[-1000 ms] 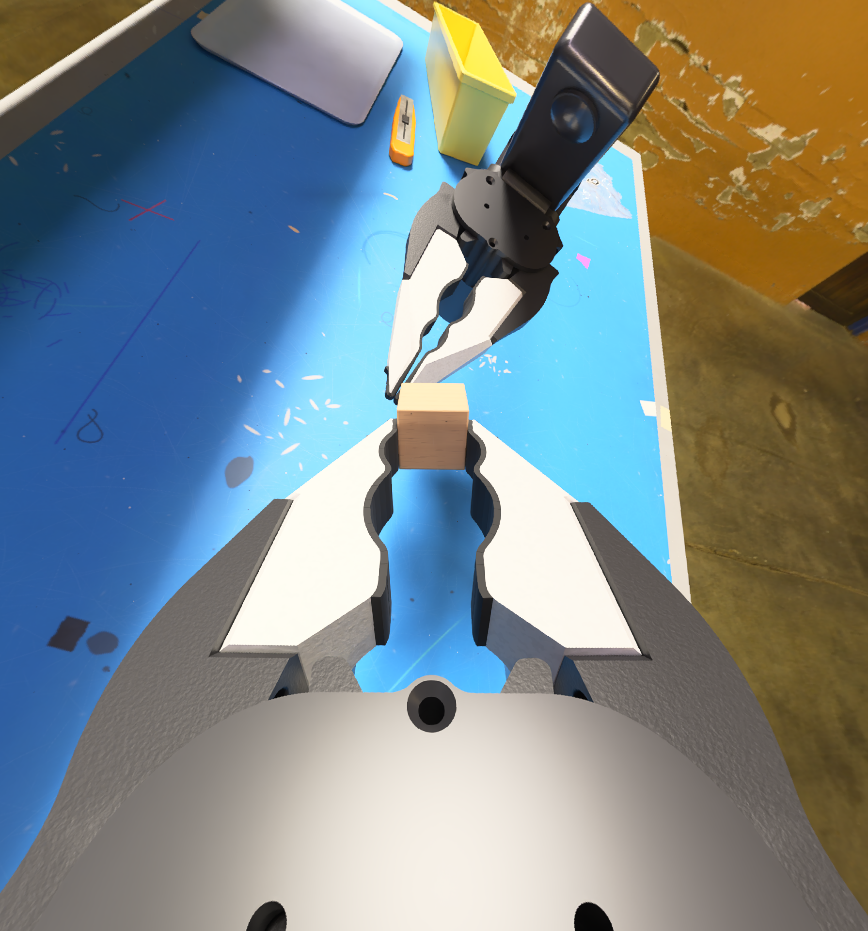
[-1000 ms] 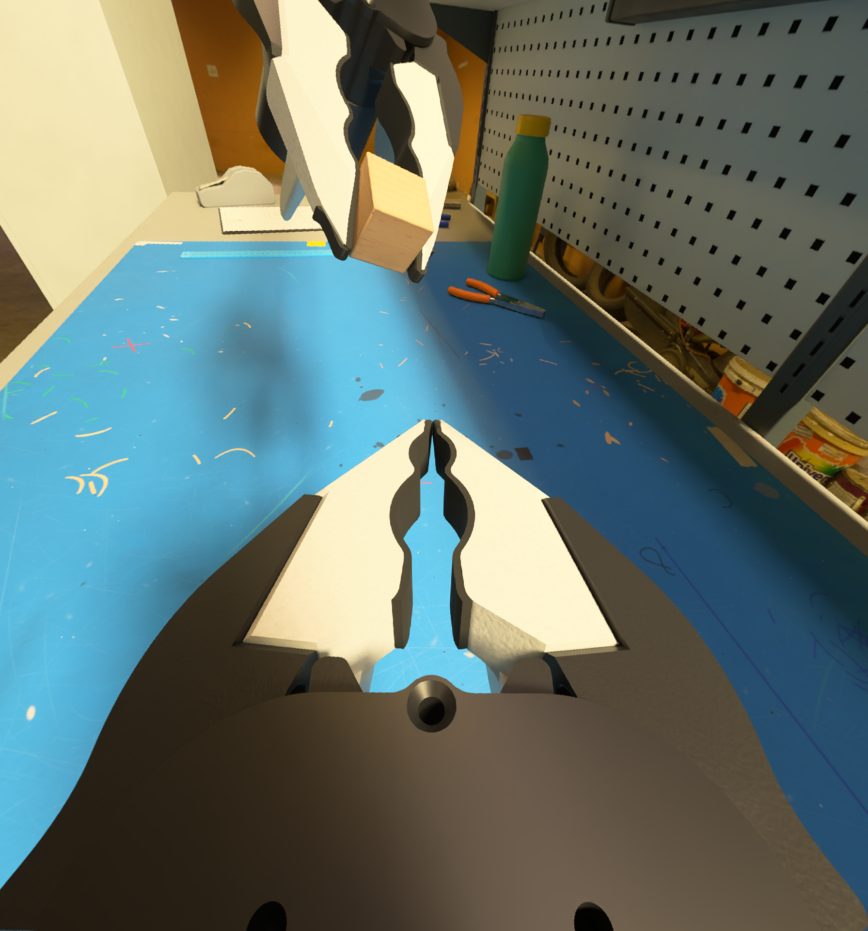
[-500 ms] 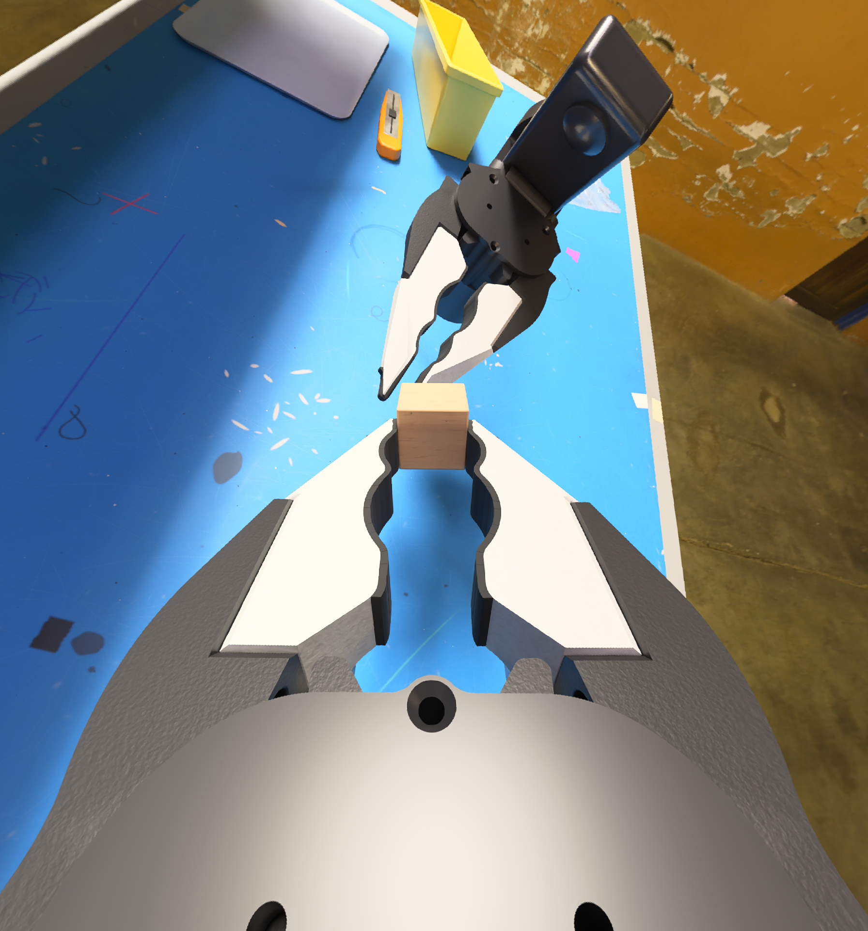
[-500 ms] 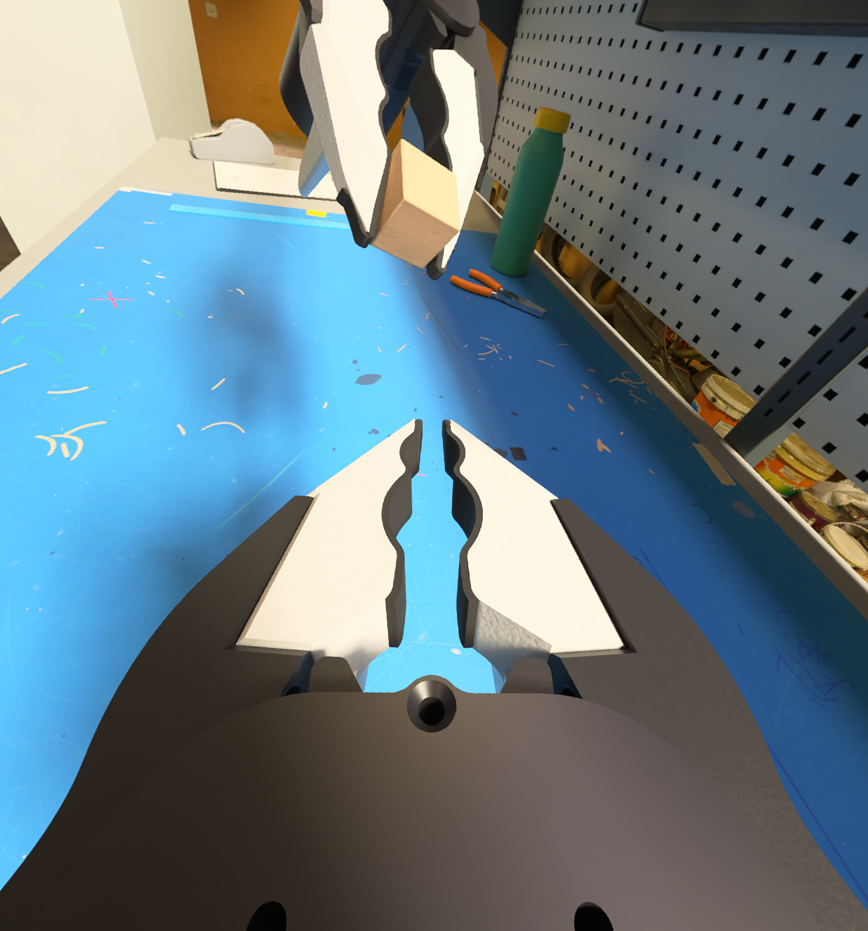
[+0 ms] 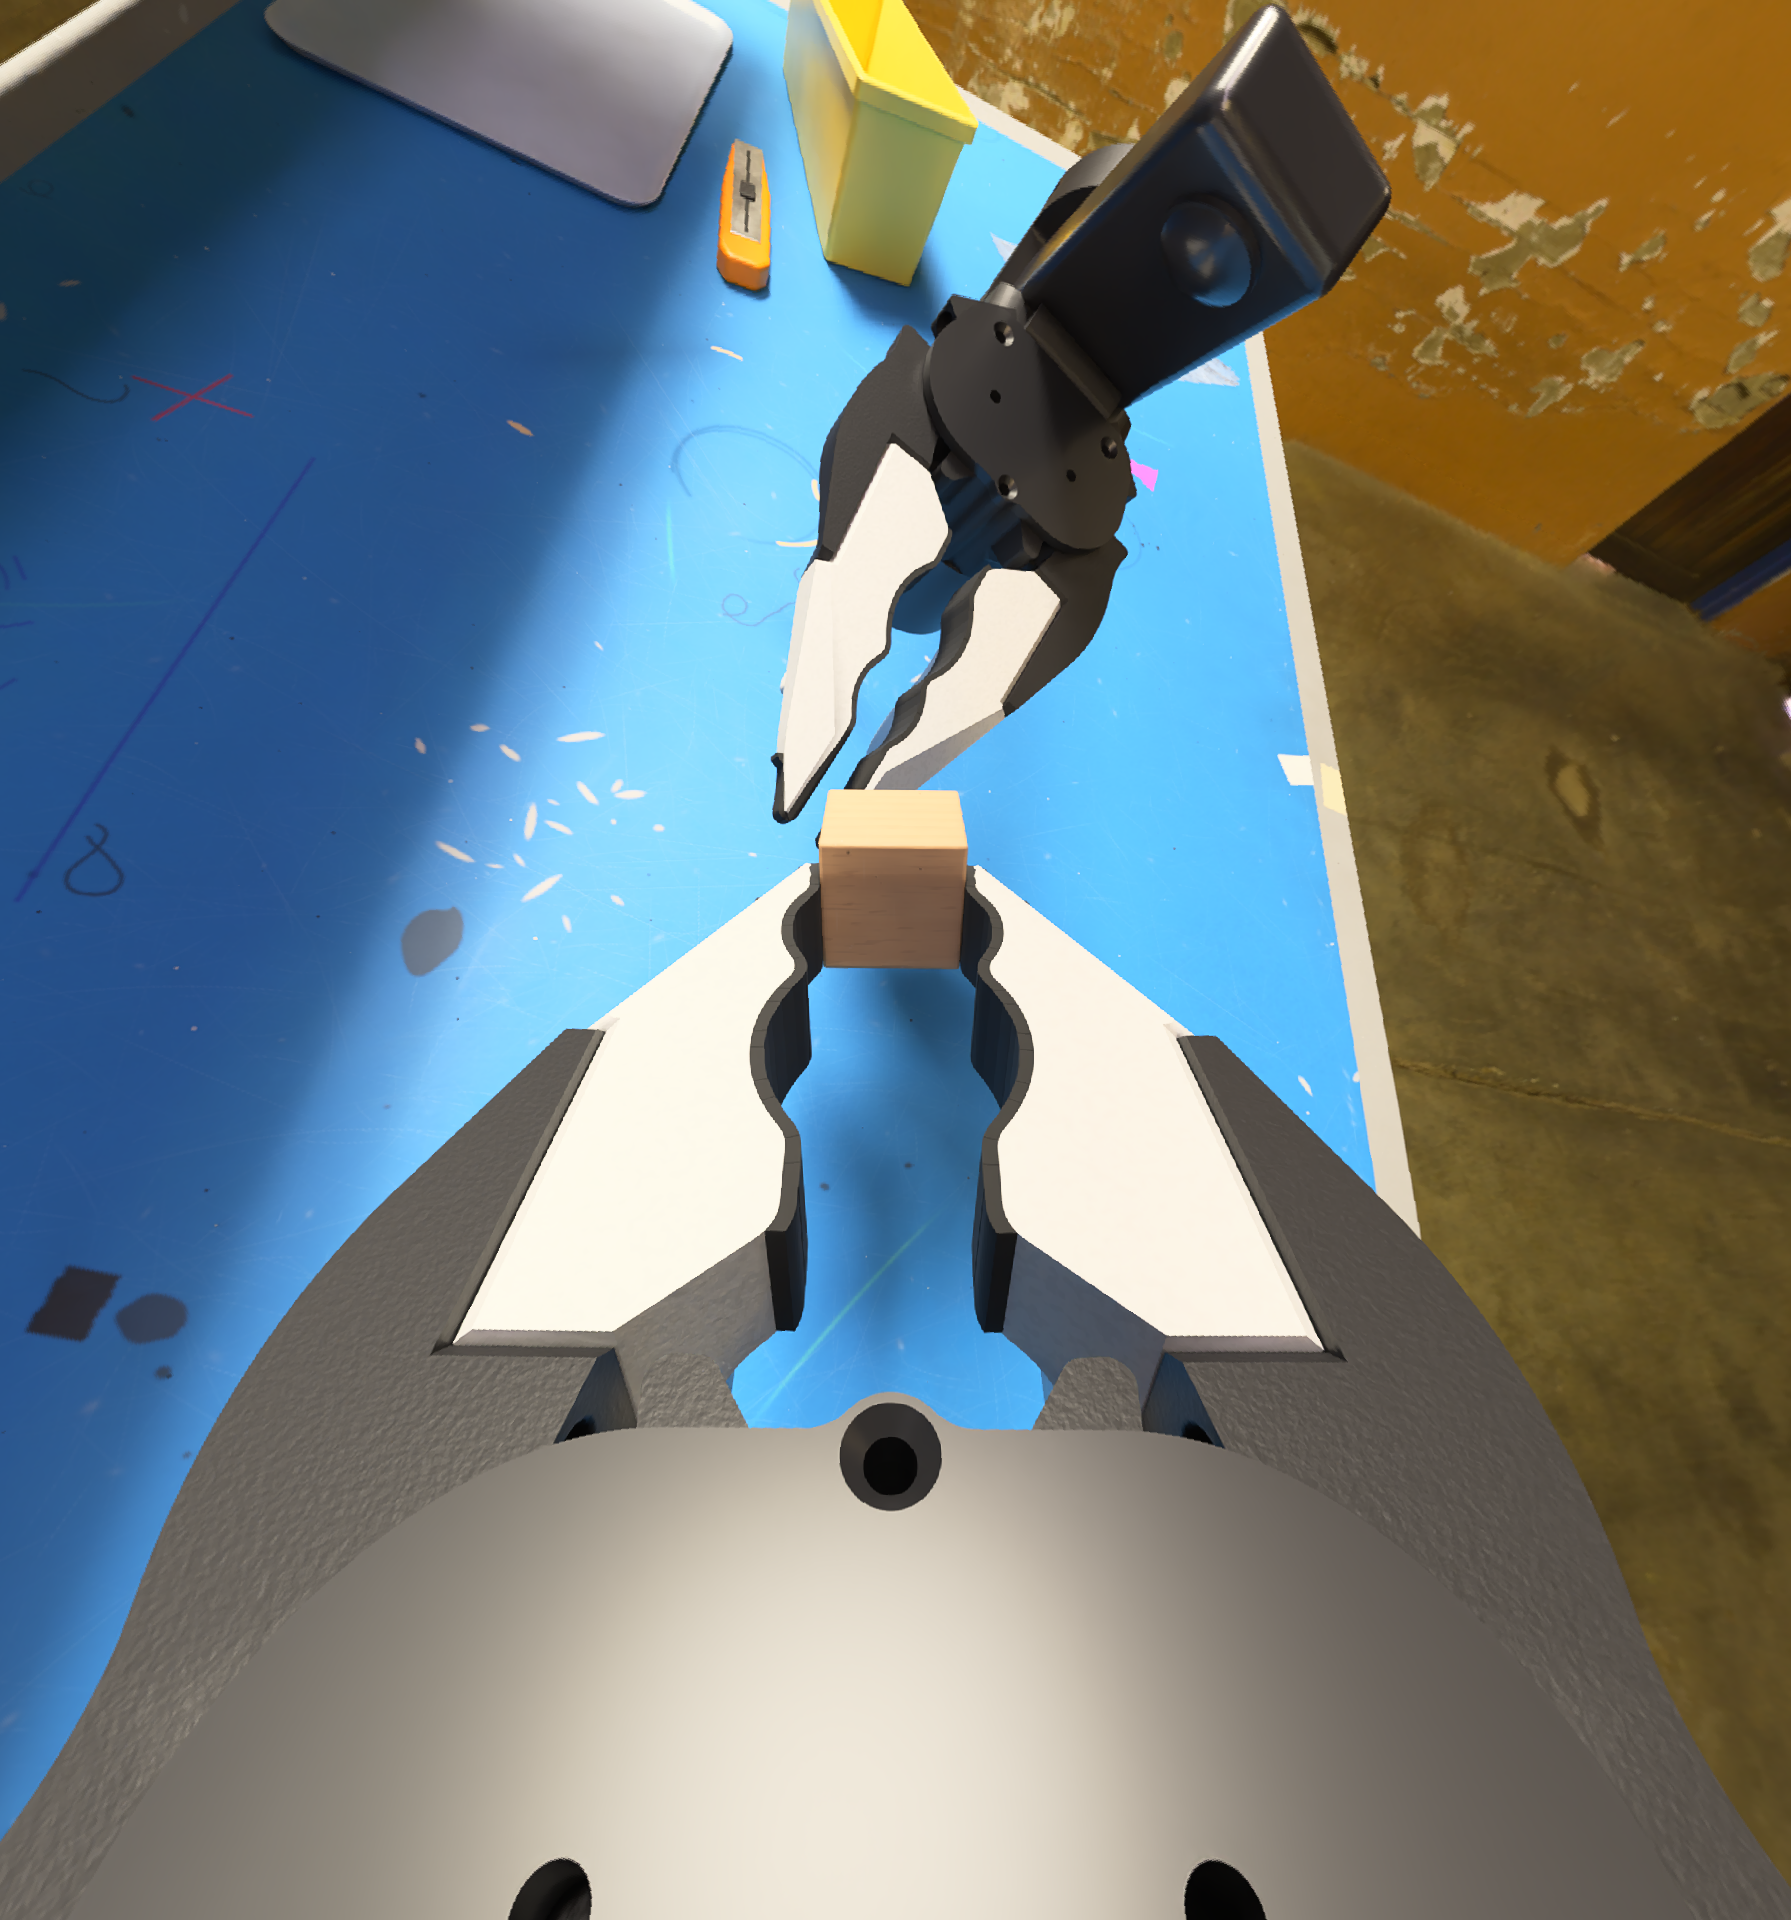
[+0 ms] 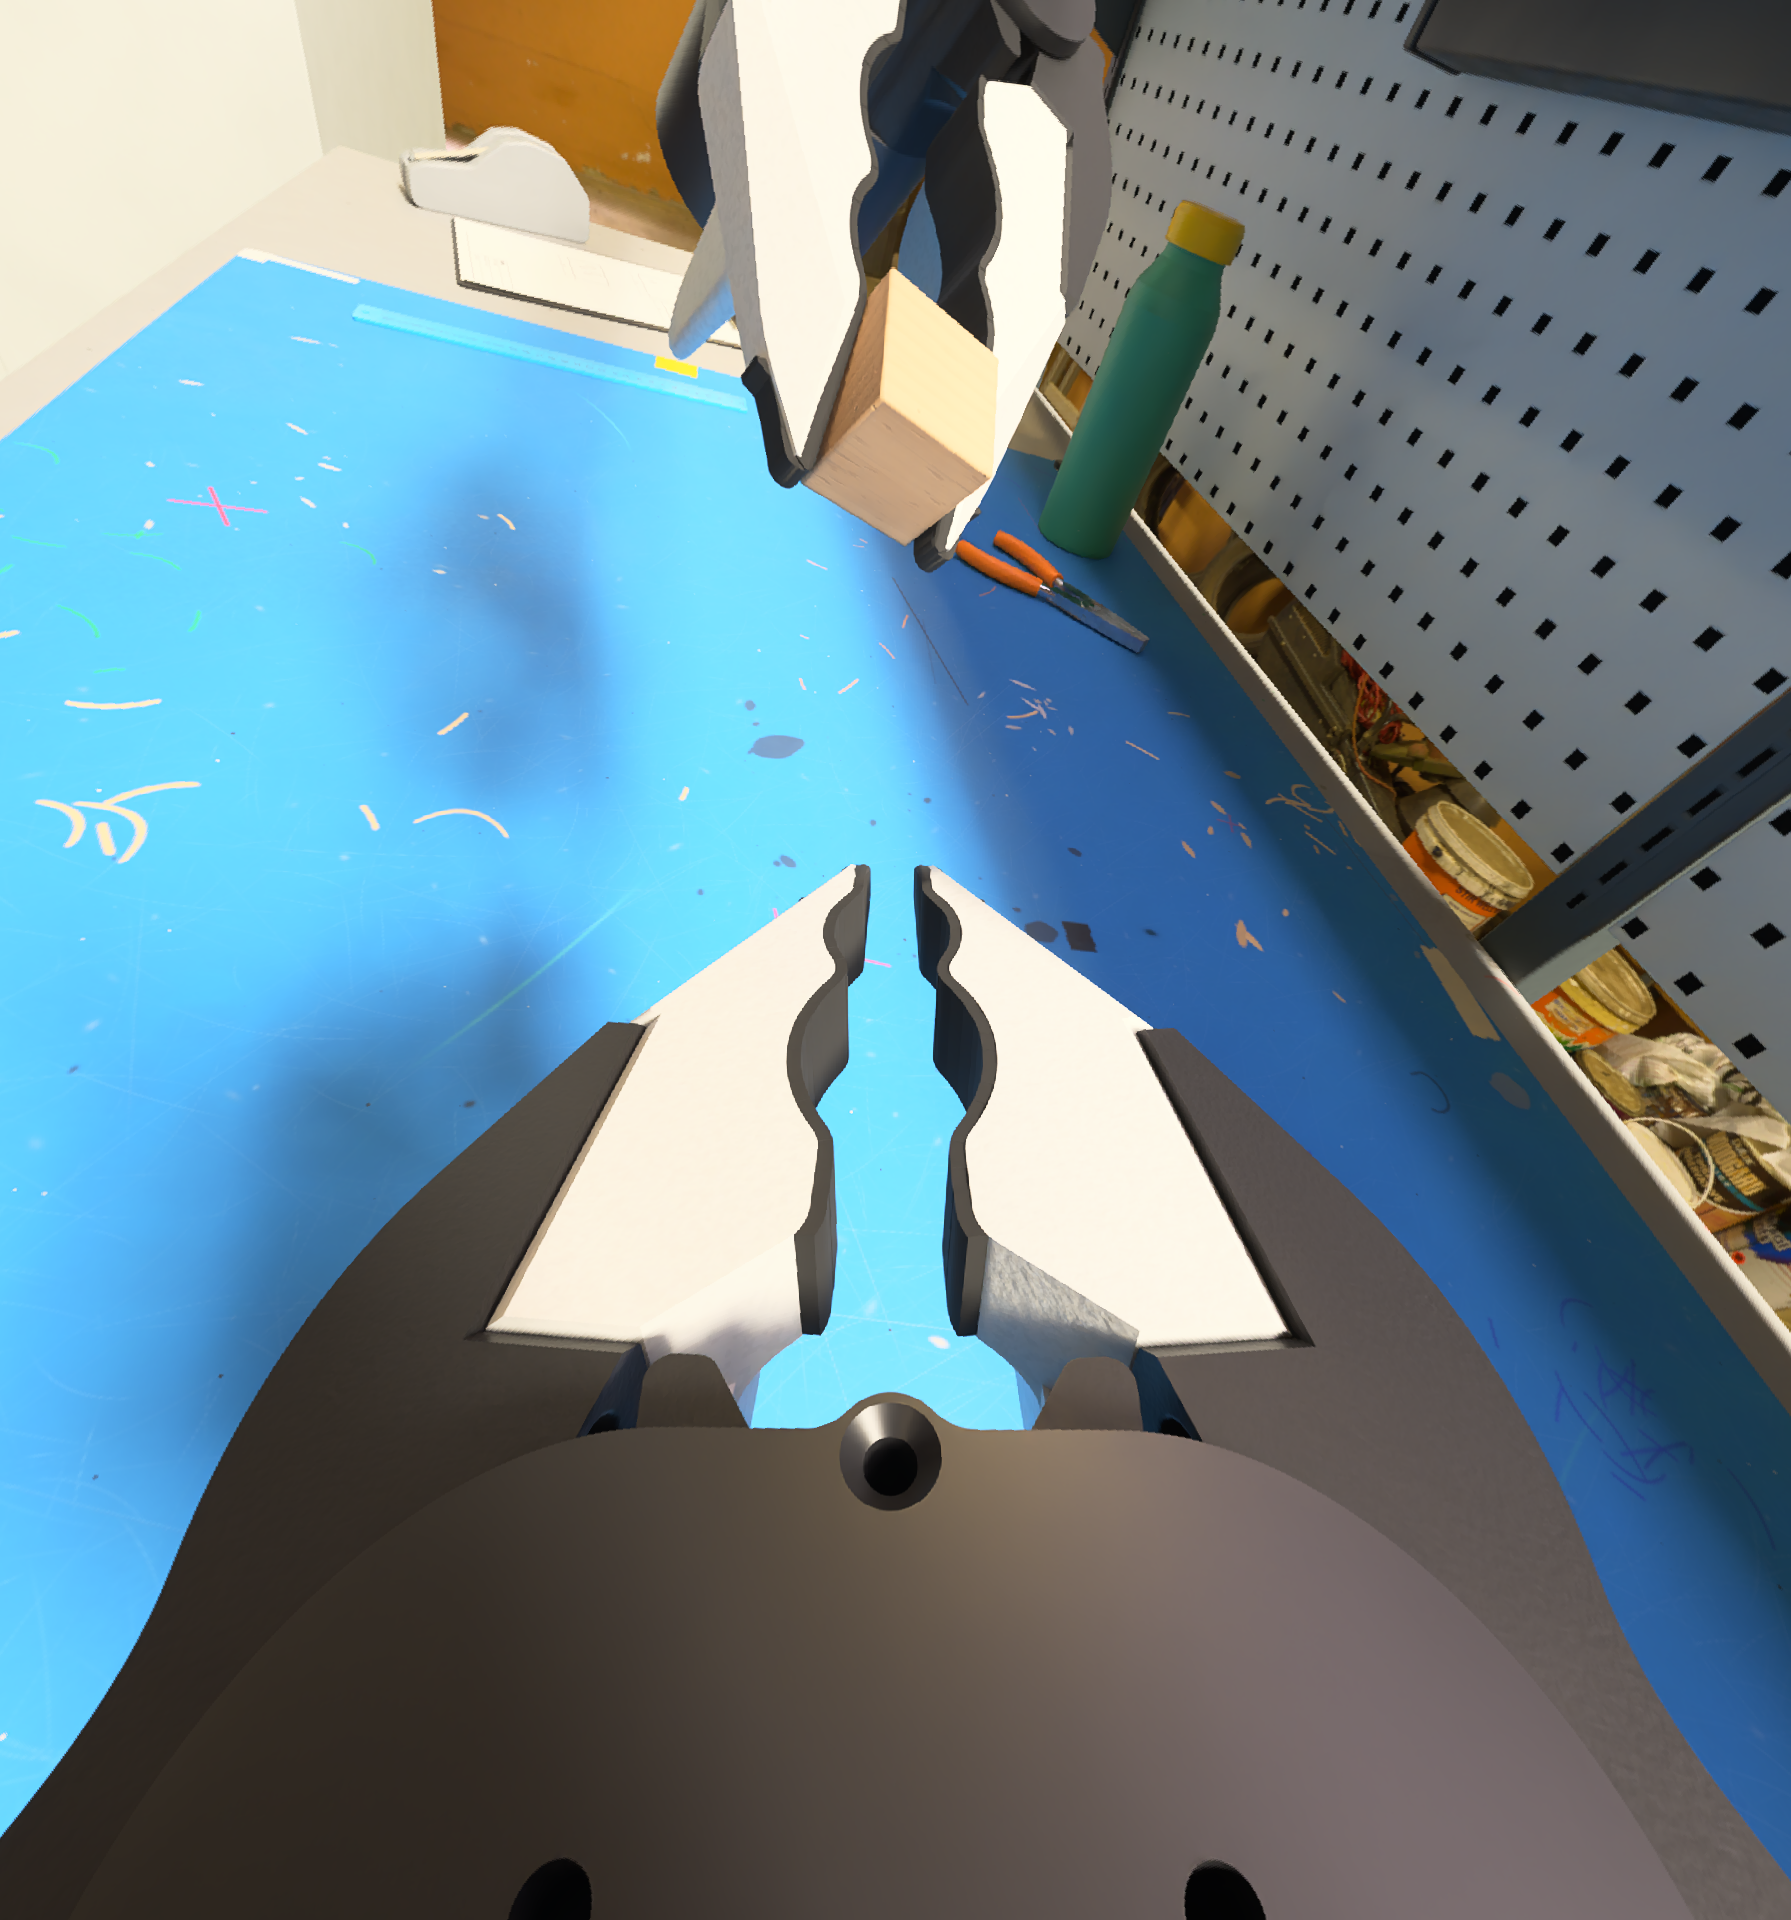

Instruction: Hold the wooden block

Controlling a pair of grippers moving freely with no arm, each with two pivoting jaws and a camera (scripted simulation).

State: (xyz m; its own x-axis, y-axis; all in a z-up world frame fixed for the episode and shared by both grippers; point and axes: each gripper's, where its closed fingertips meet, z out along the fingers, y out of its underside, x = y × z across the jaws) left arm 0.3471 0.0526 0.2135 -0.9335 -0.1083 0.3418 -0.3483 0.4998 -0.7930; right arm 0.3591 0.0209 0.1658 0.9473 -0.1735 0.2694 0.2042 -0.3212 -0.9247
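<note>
I can't read any words here. The cans under the pegboard at the right edge have labels, but they are too small and blurry for me.

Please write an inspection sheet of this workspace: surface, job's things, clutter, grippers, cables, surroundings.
Surface: blue mat, scratched, with chips and pen marks.
Job's things: wooden block held above the mat.
Clutter: yellow bin, orange knife, grey pad, green bottle, orange pliers.
Grippers: left hand-held gripper shut on the block; right hand-held gripper slightly open, empty.
Cables: nothing seen.
Surroundings: pegboard, orange wall.
</note>
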